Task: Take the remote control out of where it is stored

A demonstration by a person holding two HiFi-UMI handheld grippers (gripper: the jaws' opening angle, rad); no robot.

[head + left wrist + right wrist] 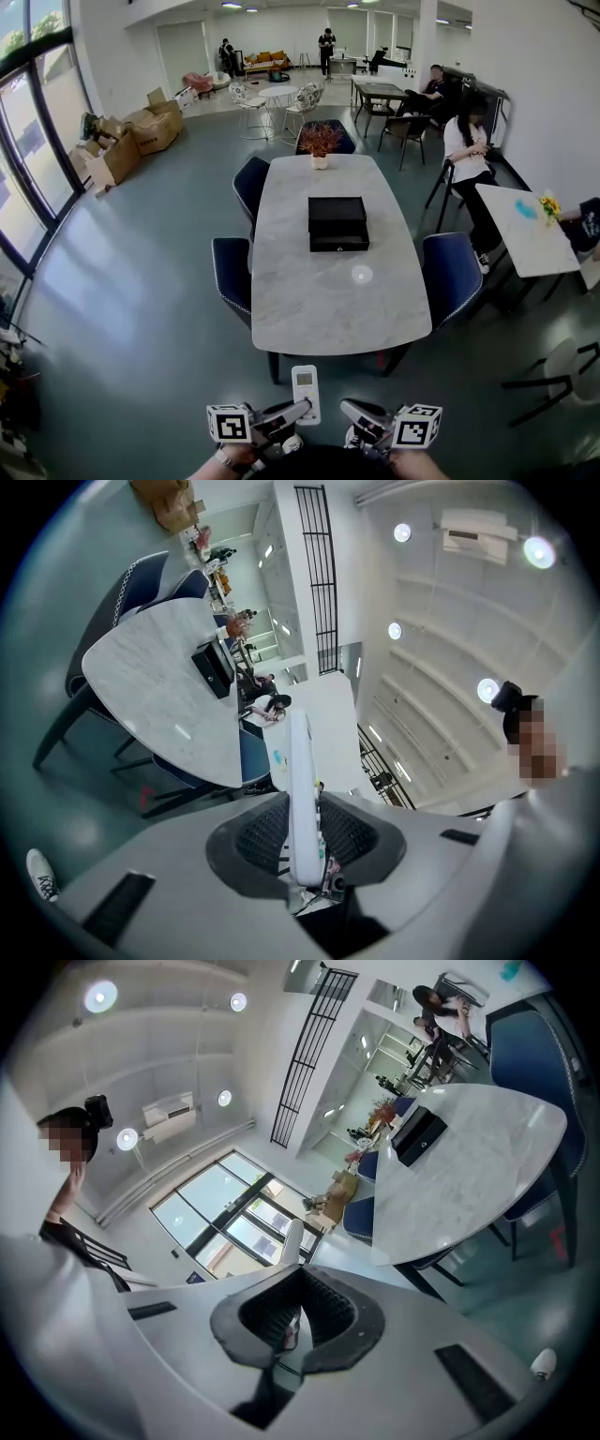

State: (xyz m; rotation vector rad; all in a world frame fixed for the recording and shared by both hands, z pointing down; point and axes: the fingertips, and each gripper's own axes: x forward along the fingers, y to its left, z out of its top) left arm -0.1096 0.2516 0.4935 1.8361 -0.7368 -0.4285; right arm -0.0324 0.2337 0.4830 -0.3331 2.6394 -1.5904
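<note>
The left gripper was held low near the body, squeezing the white remote control. The right gripper was pinched shut, empty. A marble table with a black box stood ahead.

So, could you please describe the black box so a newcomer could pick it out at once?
Look at the long white marble table ringed by blue chairs in the middle of the room. Near its centre sits a low black drawer box. It is the only box on the top; its sole neighbour is a potted plant at the far end.
</note>
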